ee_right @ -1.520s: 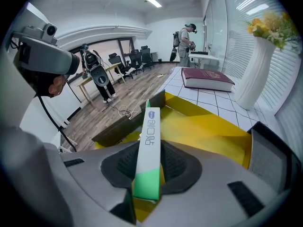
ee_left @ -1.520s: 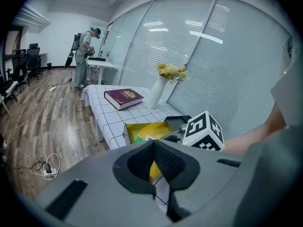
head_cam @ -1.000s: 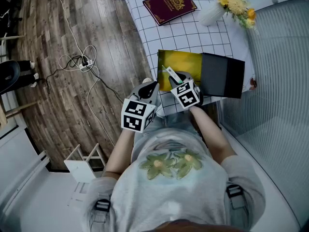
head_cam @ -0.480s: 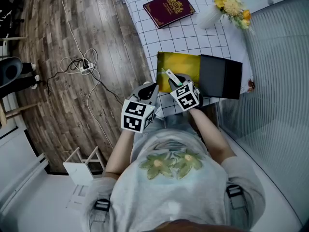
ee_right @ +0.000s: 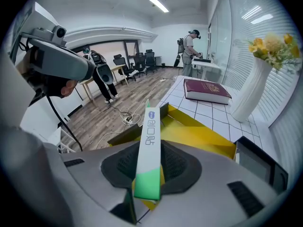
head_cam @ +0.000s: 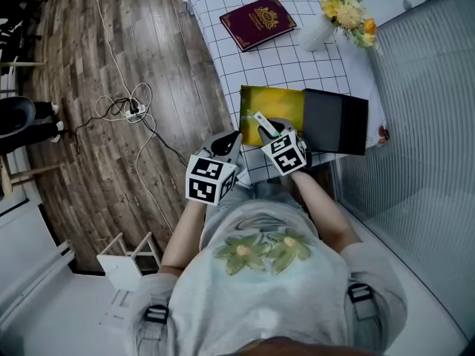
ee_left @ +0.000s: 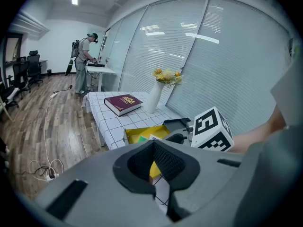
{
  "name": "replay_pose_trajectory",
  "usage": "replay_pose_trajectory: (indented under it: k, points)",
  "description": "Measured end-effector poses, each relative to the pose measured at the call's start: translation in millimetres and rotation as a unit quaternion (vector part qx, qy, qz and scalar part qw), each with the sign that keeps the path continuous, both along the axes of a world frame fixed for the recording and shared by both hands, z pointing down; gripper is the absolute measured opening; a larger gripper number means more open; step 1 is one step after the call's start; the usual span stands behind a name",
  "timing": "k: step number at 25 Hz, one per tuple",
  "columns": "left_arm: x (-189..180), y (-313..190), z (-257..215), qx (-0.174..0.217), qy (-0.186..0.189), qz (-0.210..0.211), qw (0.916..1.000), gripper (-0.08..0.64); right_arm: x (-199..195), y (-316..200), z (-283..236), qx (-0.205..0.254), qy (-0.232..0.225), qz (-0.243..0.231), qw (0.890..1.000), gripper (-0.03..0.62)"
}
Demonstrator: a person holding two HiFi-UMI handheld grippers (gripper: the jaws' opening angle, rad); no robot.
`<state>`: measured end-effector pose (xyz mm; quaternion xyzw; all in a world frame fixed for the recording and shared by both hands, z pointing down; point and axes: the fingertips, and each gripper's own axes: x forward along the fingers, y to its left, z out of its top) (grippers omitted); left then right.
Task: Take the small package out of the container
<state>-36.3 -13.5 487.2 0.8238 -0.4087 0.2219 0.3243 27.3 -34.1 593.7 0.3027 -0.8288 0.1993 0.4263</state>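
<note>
small package (ee_right: 149, 141) clamped in right gripper (ee_right: 147, 171) over yellow container (head_cam: 271, 104).

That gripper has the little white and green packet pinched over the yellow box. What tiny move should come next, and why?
Probably raise the right gripper a little higher. Its fingers pinch the small package, which hangs right over the open yellow container, so extra height should carry it clear of the walls.

Head view looks steeply down; all three views share the container (head_cam: 271, 104).
</note>
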Motion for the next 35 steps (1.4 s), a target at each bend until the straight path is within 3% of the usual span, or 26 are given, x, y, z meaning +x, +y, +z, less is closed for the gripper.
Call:
replay_pose_trajectory:
  k: [35]
  points:
    - [6.9,10.7,-33.1,0.038,-0.017,-0.002,0.9992,0.008,11.1,18.2,-98.0,0.067,-0.033,-0.054,0.996,0.091]
